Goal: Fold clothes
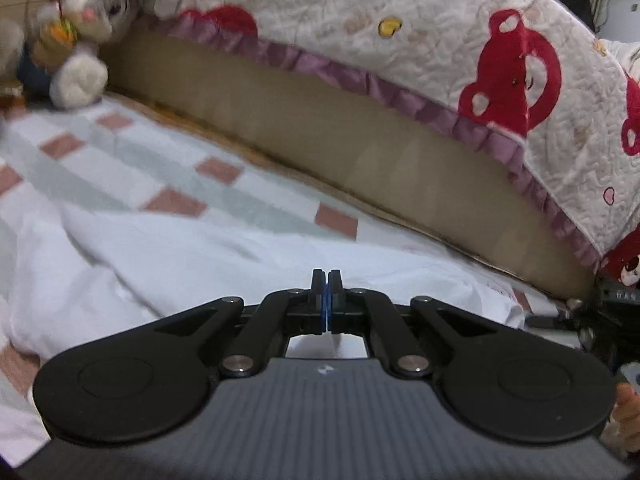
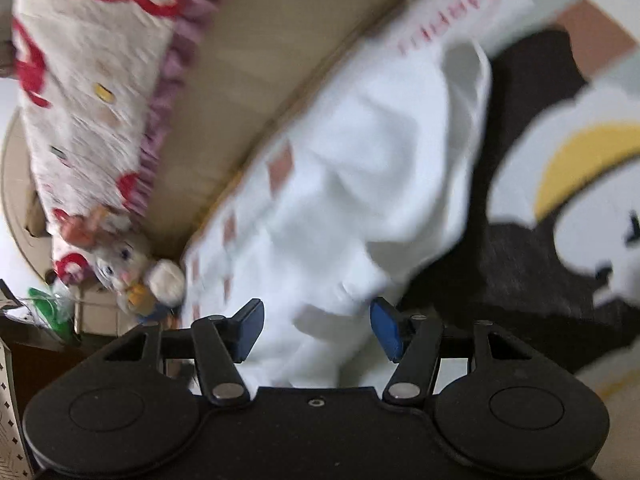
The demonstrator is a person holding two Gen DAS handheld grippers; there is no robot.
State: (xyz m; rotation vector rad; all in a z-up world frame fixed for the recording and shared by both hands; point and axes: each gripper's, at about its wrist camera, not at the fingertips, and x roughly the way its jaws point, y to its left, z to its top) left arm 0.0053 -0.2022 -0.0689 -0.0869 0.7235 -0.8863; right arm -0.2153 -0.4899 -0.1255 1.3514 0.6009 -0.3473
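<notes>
My left gripper (image 1: 327, 280) has its jaws pressed together, w/ nothing I can see between them, just above the white garment (image 1: 208, 256). My right gripper (image 2: 317, 322) is wide apart, w/ the same white cloth bunched between the pads. The cloth lies on the checked sheet (image 1: 100, 148) by the sofa base (image 1: 320, 120). Worry: right view is blurry, so I may grab too many layers, & the black blanket (image 2: 520, 240) too. Fold goes lumpy.

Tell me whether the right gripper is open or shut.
Open. The right gripper has its blue pads set wide apart, with the white garment showing in the gap between them.
</notes>
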